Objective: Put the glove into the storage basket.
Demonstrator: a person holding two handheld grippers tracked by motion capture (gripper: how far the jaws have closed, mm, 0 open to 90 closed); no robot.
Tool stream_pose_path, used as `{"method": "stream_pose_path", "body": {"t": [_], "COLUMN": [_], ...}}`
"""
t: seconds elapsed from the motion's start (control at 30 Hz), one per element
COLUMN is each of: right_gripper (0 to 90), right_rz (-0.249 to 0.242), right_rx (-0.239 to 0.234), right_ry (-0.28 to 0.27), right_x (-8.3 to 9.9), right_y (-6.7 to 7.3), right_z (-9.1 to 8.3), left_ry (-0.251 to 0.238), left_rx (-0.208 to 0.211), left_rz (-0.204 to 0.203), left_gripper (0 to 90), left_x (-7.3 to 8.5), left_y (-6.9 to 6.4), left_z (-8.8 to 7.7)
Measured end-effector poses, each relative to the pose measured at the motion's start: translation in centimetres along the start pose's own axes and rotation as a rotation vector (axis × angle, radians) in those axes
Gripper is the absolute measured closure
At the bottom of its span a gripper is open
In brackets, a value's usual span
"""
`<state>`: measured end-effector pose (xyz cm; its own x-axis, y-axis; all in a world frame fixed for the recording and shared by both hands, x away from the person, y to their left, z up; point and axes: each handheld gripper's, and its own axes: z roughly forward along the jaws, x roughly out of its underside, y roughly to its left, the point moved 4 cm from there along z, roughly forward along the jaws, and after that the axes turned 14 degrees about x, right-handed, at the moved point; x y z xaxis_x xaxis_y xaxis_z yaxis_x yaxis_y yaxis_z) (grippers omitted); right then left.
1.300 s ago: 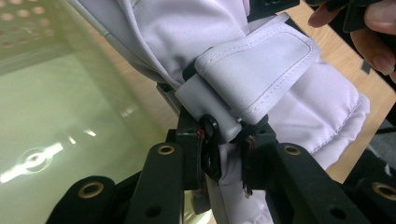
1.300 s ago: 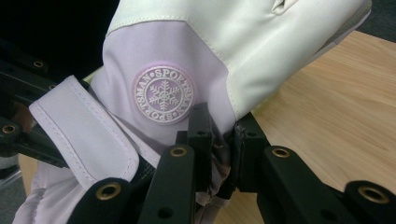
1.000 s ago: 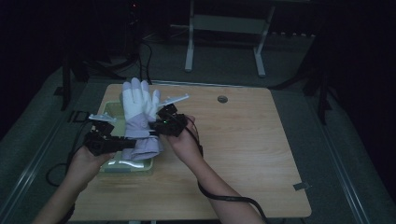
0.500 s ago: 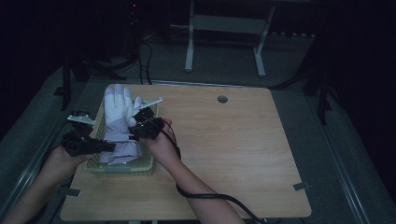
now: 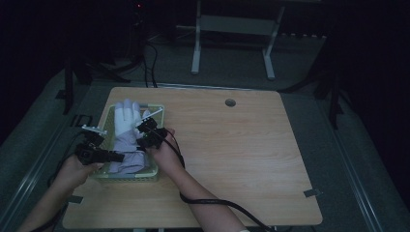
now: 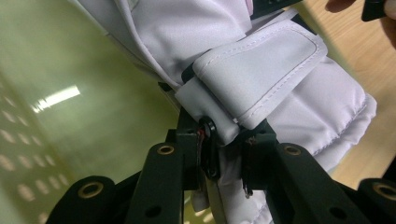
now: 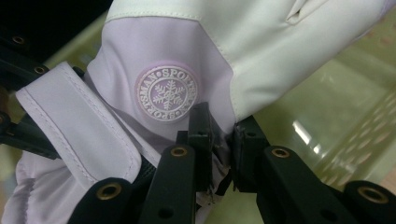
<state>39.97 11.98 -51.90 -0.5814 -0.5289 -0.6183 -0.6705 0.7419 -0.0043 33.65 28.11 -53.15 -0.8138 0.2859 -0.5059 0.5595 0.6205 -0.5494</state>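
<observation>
Both my left gripper and right gripper pinch the padded, stitched white glove over the green perforated basket.

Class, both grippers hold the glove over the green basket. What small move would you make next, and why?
Probably lower the glove a little further and then open both grippers. The left gripper pinches its cuff strap, the right gripper its side, and it already lies over the green basket, inside the rim.
</observation>
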Motion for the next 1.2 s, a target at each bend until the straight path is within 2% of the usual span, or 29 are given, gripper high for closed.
{"method": "stream_pose_path", "body": {"t": [0.1, 0.2, 0.23, 0.27, 0.3, 0.4, 0.43, 0.47, 0.5, 0.53, 0.57, 0.63, 0.73, 0.77, 0.87, 0.93, 1.0, 1.07, 1.1, 1.13, 1.17, 1.2], "right_gripper": [80.4, 80.2, 80.1, 80.1, 79.5, 75.0, 72.7, 72.7, 69.7, 66.9, 64.5, 62.3, 60.1, 56.6, 49.2, 47.4, 42.6, 41.7, 38.4, 37.0, 34.0, 31.8], "right_rz": [-0.015, -0.023, -0.024, -0.024, -0.025, -0.037, -0.032, -0.032, -0.029, -0.036, -0.041, -0.032, -0.022, -0.016, -0.009, -0.006, -0.010, -0.006, -0.007, -0.007, -0.006, -0.004], "right_rx": [0.020, 0.038, 0.045, 0.045, 0.054, 0.074, 0.078, 0.078, 0.077, 0.075, 0.085, 0.097, 0.088, 0.072, 0.073, 0.078, 0.079, 0.076, 0.072, 0.073, 0.068, 0.068], "right_ry": [0.044, 0.066, 0.082, 0.082, 0.111, 0.150, 0.156, 0.156, 0.164, 0.164, 0.159, 0.143, 0.139, 0.133, 0.121, 0.116, 0.079, 0.069, 0.053, 0.050, 0.042, 0.033], "right_x": [0.5, 0.4, 0.3, 0.3, 0.2, 0.0, 0.0, 0.0, -0.1, -0.1, -0.2, -0.2, -0.2, -0.2, -0.3, -0.3, -0.6, -0.8, -0.9, -1.0, -1.0, -1.1], "right_y": [0.1, 0.3, 0.3, 0.3, 0.5, 0.7, 0.7, 0.7, 0.7, 0.8, 0.9, 0.7, 0.5, 0.2, -0.1, -0.2, -0.5, -0.6, -0.8, -0.9, -1.0, -1.2], "right_z": [1.0, 1.2, 1.3, 1.3, 1.5, 1.8, 1.8, 1.8, 1.9, 1.9, 1.9, 1.8, 1.7, 1.5, 1.2, 1.1, 0.4, 0.2, -0.3, -0.6, -0.8, -1.0], "left_ry": [0.015, 0.015, 0.022, 0.022, 0.034, 0.046, 0.069, 0.069, 0.085, 0.093, 0.089, 0.072, 0.072, 0.053, 0.040, 0.032, 0.000, -0.017, -0.051, -0.051, -0.096, -0.096], "left_rx": [-0.010, -0.016, -0.017, -0.017, -0.015, -0.031, -0.053, -0.053, -0.086, -0.107, -0.113, -0.111, -0.121, -0.130, -0.139, -0.134, -0.137, -0.136, -0.116, -0.116, -0.122, -0.122], "left_rz": [-0.040, -0.061, -0.088, -0.088, -0.109, -0.124, -0.131, -0.131, -0.122, -0.112, -0.104, -0.112, -0.101, -0.103, -0.099, -0.095, -0.085, -0.086, -0.064, -0.064, -0.076, -0.076], "left_gripper": [73.4, 73.1, 73.0, 72.8, 72.3, 67.9, 65.2, 61.6, 61.6, 57.7, 54.1, 52.6, 50.6, 50.4, 47.7, 46.1, 44.1, 39.1, 33.3, 27.6, 24.8, 17.8], "left_x": [0.4, 0.4, 0.4, 0.4, 0.5, 0.5, 0.5, 0.5, 0.5, 0.4, 0.3, 0.2, 0.1, 0.1, 0.1, 0.2, 0.1, 0.1, 0.1, 0.1, 0.0, 0.0], "left_y": [0.6, 0.8, 1.0, 1.0, 1.1, 1.2, 1.4, 1.4, 1.4, 1.3, 1.1, 0.9, 0.9, 0.7, 0.6, 0.6, 0.3, 0.2, -0.1, -0.1, -0.3, -0.3], "left_z": [1.0, 1.2, 1.4, 1.4, 1.6, 2.0, 2.2, 2.2, 2.3, 2.4, 2.6, 2.6, 2.7, 2.7, 2.7, 2.6, 2.5, 2.4, 2.2, 2.2, 1.9, 1.9]}}
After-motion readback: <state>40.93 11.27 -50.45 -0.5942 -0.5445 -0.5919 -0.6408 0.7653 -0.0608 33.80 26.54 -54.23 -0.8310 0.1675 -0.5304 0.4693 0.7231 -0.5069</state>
